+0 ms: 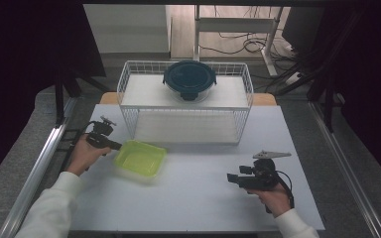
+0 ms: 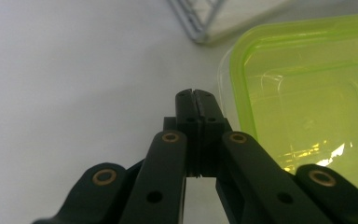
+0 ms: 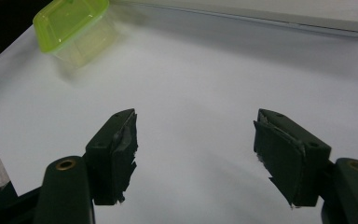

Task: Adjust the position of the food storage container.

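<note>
Green-lidded container (image 1: 141,158) beside wire rack (image 1: 185,101); left gripper (image 1: 118,146) closed at rim.

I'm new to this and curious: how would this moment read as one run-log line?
left gripper: shut, empty, beside lime-green lidded plastic box | right gripper: open, empty, above white table | round dark-teal lidded container: on white wire rack

In the left gripper view, the clear square plastic container with a lime-green lid (image 2: 303,102) runs off the right edge, and whether the closed left gripper (image 2: 197,95) touches its rim cannot be told. The white wire basket rack (image 2: 200,23) is cropped at the top. In the right gripper view, a flat white board (image 3: 307,16) is cropped at the top.
</note>
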A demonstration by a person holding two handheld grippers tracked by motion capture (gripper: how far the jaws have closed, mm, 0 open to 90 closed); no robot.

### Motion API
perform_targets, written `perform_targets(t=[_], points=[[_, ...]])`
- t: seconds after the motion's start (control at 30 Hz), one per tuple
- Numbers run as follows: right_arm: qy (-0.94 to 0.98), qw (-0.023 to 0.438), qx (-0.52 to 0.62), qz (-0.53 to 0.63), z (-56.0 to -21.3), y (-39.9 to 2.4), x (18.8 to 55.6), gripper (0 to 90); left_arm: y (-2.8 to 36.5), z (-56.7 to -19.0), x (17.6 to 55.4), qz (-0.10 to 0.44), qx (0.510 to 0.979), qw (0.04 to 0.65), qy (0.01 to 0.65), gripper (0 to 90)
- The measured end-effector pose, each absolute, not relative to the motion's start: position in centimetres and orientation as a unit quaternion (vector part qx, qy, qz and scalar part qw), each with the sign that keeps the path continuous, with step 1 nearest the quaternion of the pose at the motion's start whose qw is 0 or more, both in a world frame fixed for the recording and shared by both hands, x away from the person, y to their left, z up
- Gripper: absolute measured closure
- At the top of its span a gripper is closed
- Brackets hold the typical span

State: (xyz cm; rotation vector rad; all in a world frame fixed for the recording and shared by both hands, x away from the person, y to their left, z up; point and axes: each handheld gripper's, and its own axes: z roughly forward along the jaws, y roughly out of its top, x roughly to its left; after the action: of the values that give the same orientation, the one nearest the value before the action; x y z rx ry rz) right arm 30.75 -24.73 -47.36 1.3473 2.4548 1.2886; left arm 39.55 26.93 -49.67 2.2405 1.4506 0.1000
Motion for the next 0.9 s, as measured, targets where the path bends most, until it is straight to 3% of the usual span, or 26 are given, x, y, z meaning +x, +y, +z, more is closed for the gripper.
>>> perform_targets(t=[0.9], points=[[0.794, 0.021, 0.440, 0.419, -47.4, -24.4, 30.6, 30.3, 21.2, -49.9, 36.6, -0.041, 0.820, 0.271, 0.502, 90.0]])
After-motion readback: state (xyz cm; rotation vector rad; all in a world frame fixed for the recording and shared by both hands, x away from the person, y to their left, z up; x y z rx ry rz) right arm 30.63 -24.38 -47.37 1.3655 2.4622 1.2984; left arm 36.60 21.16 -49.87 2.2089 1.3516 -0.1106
